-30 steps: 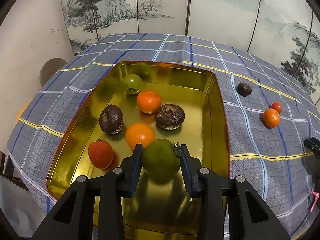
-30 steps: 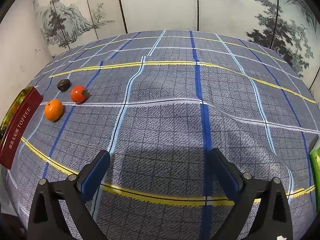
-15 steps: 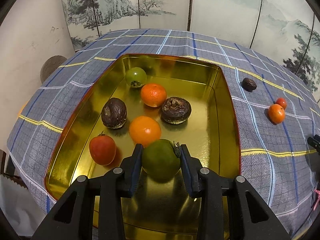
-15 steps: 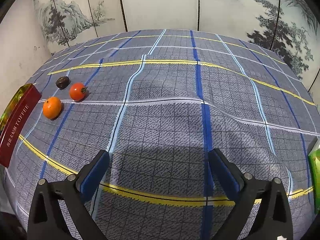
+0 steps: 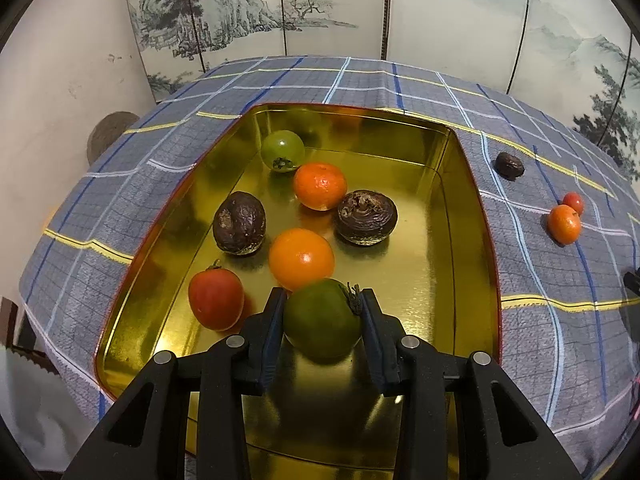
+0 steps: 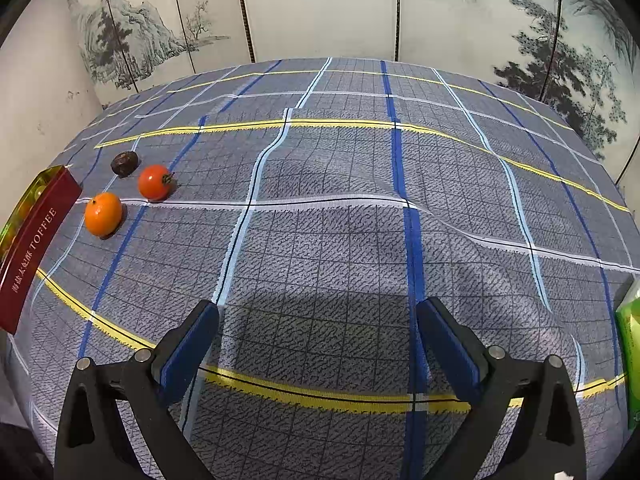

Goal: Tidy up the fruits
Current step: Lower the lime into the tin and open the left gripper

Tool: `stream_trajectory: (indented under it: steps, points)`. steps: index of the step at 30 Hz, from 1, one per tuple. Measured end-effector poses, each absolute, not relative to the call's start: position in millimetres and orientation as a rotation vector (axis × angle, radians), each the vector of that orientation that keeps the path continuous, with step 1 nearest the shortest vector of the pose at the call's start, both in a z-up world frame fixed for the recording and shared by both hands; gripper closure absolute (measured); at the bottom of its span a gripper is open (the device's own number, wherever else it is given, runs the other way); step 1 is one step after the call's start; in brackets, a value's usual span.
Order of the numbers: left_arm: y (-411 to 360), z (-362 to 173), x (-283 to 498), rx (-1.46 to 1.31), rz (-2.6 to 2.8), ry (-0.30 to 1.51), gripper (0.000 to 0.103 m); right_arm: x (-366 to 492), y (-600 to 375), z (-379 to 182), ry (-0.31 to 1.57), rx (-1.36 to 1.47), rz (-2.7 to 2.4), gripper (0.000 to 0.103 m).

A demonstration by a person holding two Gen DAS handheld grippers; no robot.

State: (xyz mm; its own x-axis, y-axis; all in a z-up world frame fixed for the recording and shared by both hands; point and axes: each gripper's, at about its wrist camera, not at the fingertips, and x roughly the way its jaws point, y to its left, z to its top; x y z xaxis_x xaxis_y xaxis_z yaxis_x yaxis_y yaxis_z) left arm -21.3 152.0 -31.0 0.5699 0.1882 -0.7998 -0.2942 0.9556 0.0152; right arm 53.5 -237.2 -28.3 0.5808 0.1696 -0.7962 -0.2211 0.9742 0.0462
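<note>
Tin [image 5: 472, 216] sits nearer than before; left hand-held gripper [image 5: 322, 320] still clamps green fruit [image 5: 320, 316], seemingly above it; right hand-held gripper [image 6: 318, 344] gapes.

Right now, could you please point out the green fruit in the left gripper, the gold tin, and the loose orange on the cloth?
green fruit [image 5: 320, 320], left wrist view, front skin.
gold tin [image 5: 466, 216], left wrist view, right inner wall.
loose orange [image 6: 103, 214], right wrist view, middle.
</note>
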Motion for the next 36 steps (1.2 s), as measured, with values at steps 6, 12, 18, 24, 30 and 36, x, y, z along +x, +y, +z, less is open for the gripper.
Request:
stream_trajectory:
  steps: [6, 12, 18, 24, 30, 36]
  points:
    - [151, -33, -21, -0.104, 0.295, 0.93, 0.065, 54, -237, -29, 0.925, -0.061, 0.224, 0.003]
    - [152, -35, -21, -0.095, 0.309, 0.94, 0.065, 54, -237, -29, 0.925, -0.062, 0.224, 0.003]
    - [154, -35, -21, -0.101, 0.311, 0.945, 0.064, 54, -237, -29, 0.925, -0.062, 0.224, 0.003]
    - [151, -23, -26, -0.069, 0.315, 0.88, 0.043, 54, -237, -30, 0.925, -0.065, 0.222, 0.003]
    - [148, -13, -31, -0.039, 0.328, 0.828, 0.037, 54, -238, -30, 0.926, -0.068, 0.215, 0.002]
    - [149, -13, -33, -0.043, 0.336, 0.835, 0.037, 53, -241, -30, 0.93, -0.075, 0.202, 0.002]
